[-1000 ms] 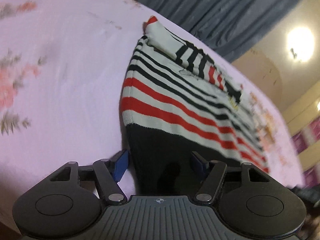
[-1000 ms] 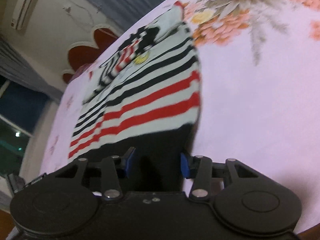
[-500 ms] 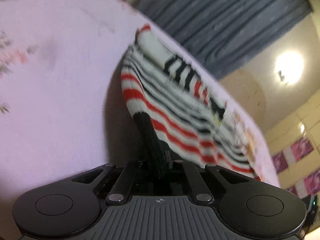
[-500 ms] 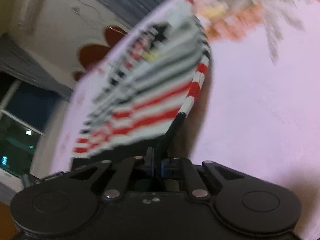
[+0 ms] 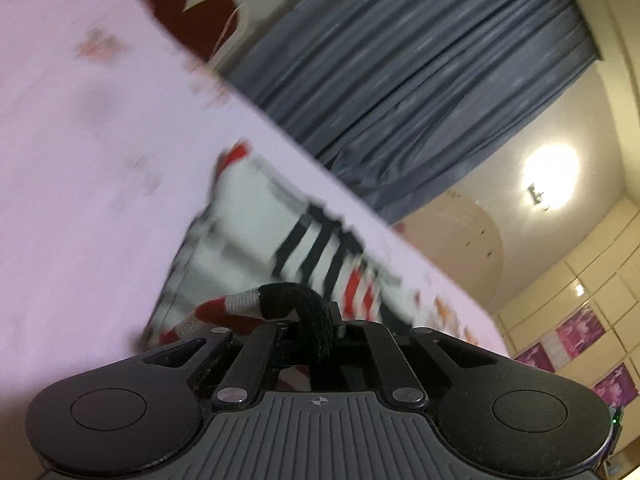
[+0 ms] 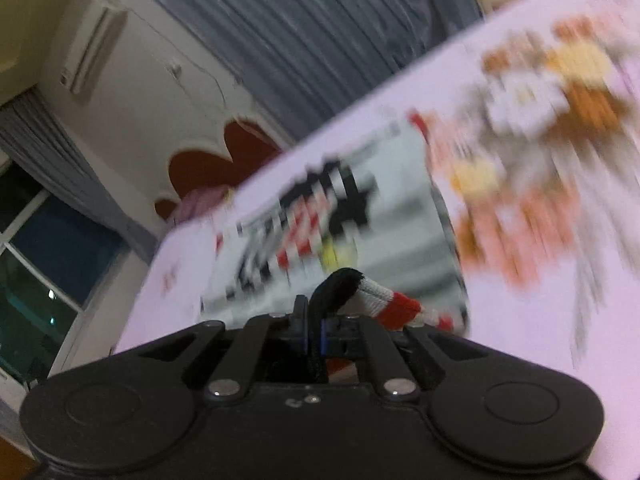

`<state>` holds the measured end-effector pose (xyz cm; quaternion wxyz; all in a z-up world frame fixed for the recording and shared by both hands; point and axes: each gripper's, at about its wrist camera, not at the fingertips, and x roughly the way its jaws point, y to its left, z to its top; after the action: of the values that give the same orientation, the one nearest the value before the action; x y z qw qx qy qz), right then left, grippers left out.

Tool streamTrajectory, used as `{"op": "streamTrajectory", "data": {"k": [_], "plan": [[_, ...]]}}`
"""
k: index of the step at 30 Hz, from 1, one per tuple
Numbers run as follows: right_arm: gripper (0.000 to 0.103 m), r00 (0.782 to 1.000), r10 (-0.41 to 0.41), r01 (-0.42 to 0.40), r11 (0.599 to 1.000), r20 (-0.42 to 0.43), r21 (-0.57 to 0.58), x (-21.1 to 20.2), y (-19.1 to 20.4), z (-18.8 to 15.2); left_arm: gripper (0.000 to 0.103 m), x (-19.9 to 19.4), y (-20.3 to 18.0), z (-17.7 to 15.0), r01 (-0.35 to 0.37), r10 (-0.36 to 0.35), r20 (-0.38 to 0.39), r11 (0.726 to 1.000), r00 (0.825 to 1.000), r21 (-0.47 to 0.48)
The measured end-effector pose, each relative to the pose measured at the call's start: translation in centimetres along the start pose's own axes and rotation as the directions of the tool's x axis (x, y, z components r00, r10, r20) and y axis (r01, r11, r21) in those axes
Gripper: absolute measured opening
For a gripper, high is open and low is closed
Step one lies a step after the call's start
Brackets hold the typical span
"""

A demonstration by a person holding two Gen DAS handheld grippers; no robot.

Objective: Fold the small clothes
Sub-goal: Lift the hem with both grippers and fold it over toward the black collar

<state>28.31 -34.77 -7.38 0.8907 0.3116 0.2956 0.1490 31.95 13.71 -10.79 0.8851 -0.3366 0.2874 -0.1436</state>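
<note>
A small white garment with black and red stripes (image 5: 256, 236) lies on the pink floral bedsheet (image 5: 80, 168). My left gripper (image 5: 316, 332) is shut on the garment's black hem, lifted over the striped part. In the right wrist view the same garment (image 6: 384, 208) is blurred. My right gripper (image 6: 314, 328) is shut on the other corner of the black hem, with a red and white striped edge (image 6: 388, 296) curling to its right. Both hem corners are raised above the rest of the garment.
Grey curtains (image 5: 400, 80) hang behind the bed. A red and white headboard (image 6: 216, 160) stands at the left in the right wrist view. The sheet has a large flower print (image 6: 540, 128) right of the garment. A lamp (image 5: 548, 180) glows on the wall.
Both grippers closed on the black hem, then lifted it and carried it forward over the striped body. The views tilted up toward the curtains.
</note>
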Motion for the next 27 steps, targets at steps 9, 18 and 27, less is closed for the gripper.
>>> {"op": "streamTrajectory", "data": {"k": [9, 18, 27], "plan": [[0.005, 0.999, -0.053, 0.053, 0.997, 0.008, 0.060, 11.1, -1.4, 9.9, 0.004, 12.8, 0.1, 8.8, -0.046, 0.047, -0.044, 0.998, 0.998, 0.030], [0.015, 0.988, -0.111, 0.130, 0.971, -0.106, 0.200, 22.1, -7.5, 12.8, 0.012, 21.9, 1.1, 10.8, -0.095, 0.119, -0.138, 0.981, 0.983, 0.169], [0.061, 0.988, -0.118, 0.103, 0.983, 0.095, 0.150, 21.5, -8.0, 13.3, 0.080, 22.9, 1.1, 12.2, -0.096, 0.095, 0.016, 0.966, 0.995, 0.241]]}}
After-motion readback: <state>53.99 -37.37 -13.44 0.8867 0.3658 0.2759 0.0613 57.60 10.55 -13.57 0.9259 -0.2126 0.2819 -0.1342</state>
